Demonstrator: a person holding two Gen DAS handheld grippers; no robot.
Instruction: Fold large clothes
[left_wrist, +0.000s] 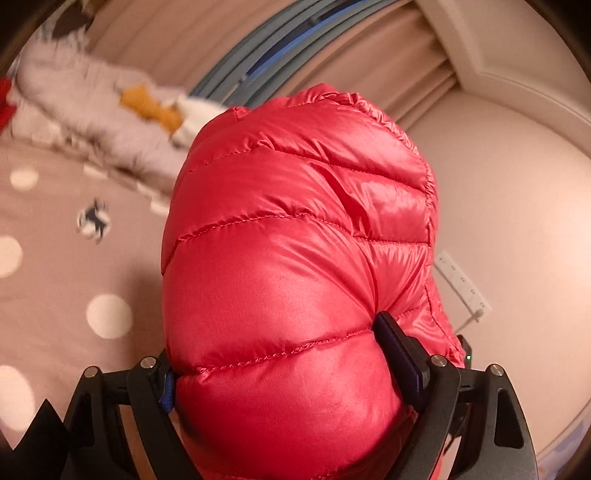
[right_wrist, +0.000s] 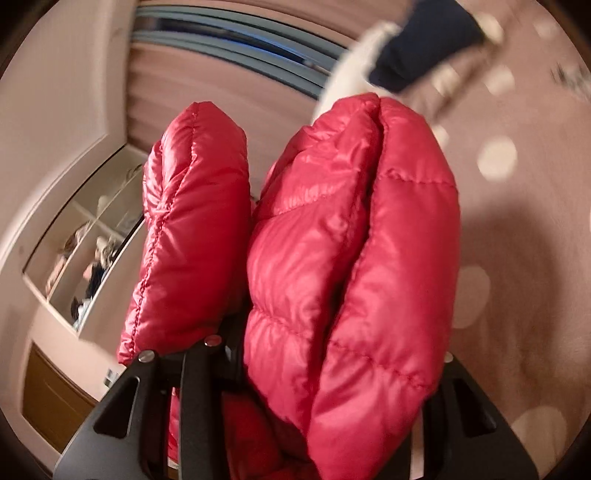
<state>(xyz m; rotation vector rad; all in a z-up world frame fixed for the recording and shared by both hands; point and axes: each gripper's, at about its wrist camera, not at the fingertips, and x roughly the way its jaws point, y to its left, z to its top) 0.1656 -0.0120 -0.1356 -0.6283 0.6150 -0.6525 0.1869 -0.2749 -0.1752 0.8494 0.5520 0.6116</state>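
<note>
Left gripper (left_wrist: 291, 354) clamped on a fat bunch of red puffer jacket (left_wrist: 295, 240), jaws fairly wide apart because of all that padding squeezed in between. Right-hand pad (left_wrist: 400, 358) pressed into a quilted seam, left-hand finger mostly buried, just a sliver of blue showing at the edge. Jacket bulging up and forward past the fingertips, lifted clear of the pink polka-dot bedspread (left_wrist: 55, 277) below.

Right gripper (right_wrist: 295, 369) also stuffed with the same red puffer jacket (right_wrist: 351, 258), two puffy lobes standing up out of it, one slimmer on the left, one bigger and doubled over on the right. Looks gripped, with fabric packed in the gap, but fingertips completely hidden under the folds, so can't say how far apart the jaws sit.

Hard to make out: whole right wrist view smeared with motion blur. Pile of pale clothes (left_wrist: 92, 107) with something mustard-yellow on it at the far edge of the bed, blurry too. Dark navy item (right_wrist: 424, 44) on the bedspread (right_wrist: 517, 221), cut off near the top. White power strip (left_wrist: 463, 280) on the wall side. Shelf cubbies (right_wrist: 85, 251) with unreadable clutter. Rest of the jacket out of frame under both cameras.
</note>
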